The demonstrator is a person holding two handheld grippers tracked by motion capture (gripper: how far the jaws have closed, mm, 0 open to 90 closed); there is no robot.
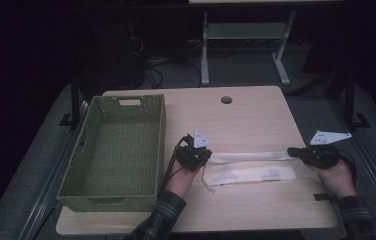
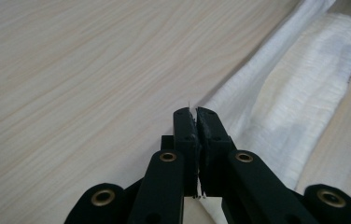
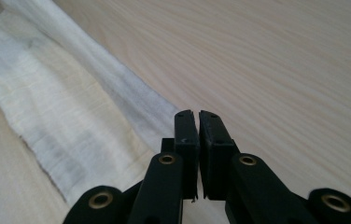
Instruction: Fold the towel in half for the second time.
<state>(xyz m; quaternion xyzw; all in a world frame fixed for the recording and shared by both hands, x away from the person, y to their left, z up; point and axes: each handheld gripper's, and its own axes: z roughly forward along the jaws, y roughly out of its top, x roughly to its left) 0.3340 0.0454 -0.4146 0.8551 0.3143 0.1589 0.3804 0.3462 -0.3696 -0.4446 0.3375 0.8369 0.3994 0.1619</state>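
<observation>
High view: towel (image 1: pixel 248 172) fold under way on the table (image 1: pixel 256 115).
My left fingers (image 1: pixel 209 156) and right fingers (image 1: pixel 292 151) each pinch a corner of its far edge; laying it over remains, basket (image 1: pixel 71 192) unfilled.

Basket (image 1: pixel 113 150) sits on the left side of the tabletop (image 1: pixel 246 115), along its left edge, running from the far edge to the near edge. Cloth (image 1: pixel 248 172) lies right of the basket, toward the near edge, stretched left to right. Left gripper (image 1: pixel 202 156) at the cloth's left end, right gripper (image 1: pixel 295 151) at its right end, near the right edge. Cable hole (image 1: pixel 226 99) near the middle of the far edge.
</observation>
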